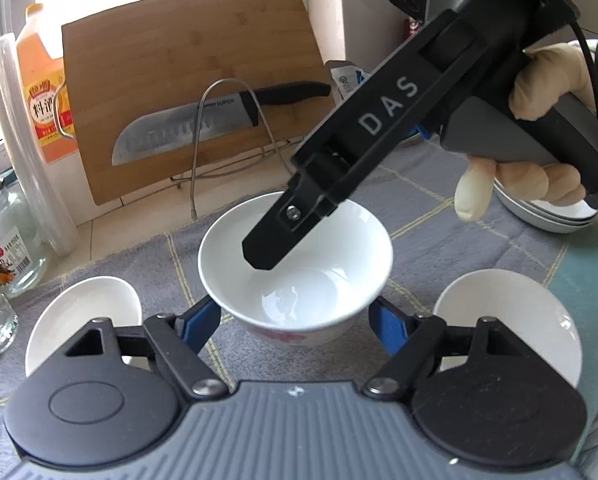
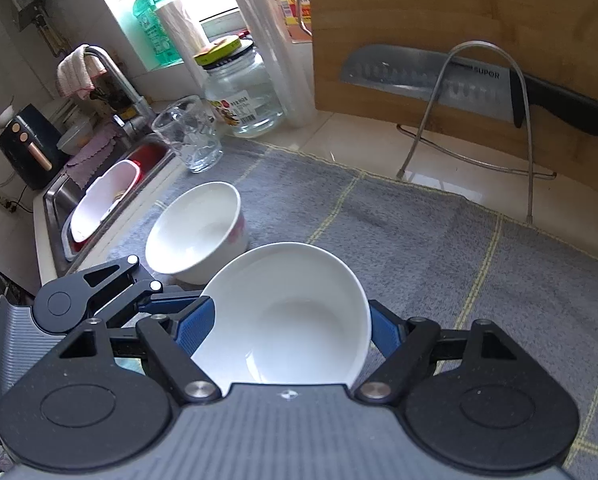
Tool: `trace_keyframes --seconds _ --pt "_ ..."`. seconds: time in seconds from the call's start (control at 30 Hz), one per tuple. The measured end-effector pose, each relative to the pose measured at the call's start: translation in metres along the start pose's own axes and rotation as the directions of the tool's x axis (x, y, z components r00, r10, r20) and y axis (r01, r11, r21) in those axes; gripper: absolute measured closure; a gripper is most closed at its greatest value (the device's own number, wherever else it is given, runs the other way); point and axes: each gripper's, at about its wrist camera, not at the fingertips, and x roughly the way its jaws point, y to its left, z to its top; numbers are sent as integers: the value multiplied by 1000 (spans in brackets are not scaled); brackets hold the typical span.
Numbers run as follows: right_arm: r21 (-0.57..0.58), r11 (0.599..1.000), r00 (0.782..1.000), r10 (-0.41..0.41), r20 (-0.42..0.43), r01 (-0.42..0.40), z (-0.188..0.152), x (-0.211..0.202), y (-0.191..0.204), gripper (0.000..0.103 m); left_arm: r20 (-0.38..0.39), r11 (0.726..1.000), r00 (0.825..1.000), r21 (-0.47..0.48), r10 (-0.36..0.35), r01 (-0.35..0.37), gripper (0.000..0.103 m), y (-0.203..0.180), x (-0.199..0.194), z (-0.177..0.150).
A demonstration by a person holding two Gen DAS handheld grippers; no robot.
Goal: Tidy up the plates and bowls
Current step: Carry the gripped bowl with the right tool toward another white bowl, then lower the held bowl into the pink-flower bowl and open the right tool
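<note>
In the left wrist view my left gripper [image 1: 295,320] is shut on a white bowl with a pink flower print [image 1: 339,248], a blue pad pressing each side, over the grey checked cloth [image 1: 439,240]. A gloved hand [image 1: 539,84] holds the right tool, whose black arm [image 1: 371,120] crosses above this bowl. In the right wrist view my right gripper [image 2: 291,330] is shut on a plain white bowl [image 2: 291,292], tilted between its blue pads. The flowered bowl [image 2: 195,228] is just ahead and to the left, with the left tool's linkage [image 2: 95,300] beside it.
Small white dishes lie on the cloth at left [image 1: 83,320] and right [image 1: 507,320]. A stack of plates [image 1: 547,216] sits behind the hand. A cutting board [image 1: 187,80] and knife [image 1: 187,132] stand in a wire rack at the back. A glass [image 2: 187,136], a jar [image 2: 243,92] and the sink [image 2: 99,200] are to the left.
</note>
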Motion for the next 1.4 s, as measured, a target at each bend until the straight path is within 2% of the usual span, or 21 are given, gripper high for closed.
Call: trace_keyframes --seconds 0.7,1.07,1.4 --pt "-16 1000 999 16 50 -15 -44 -61 34 18 37 1000 999 22 -2 1 22 -50 -59 -6" --pt "-2 1000 998 -14 57 15 -74 -85 36 18 33 998 998 28 -49 48 22 -78 -68 -12" --pt "30 999 999 -44 28 43 -94 -88 30 18 -4 995 995 33 -97 98 22 -94 -62 -19"
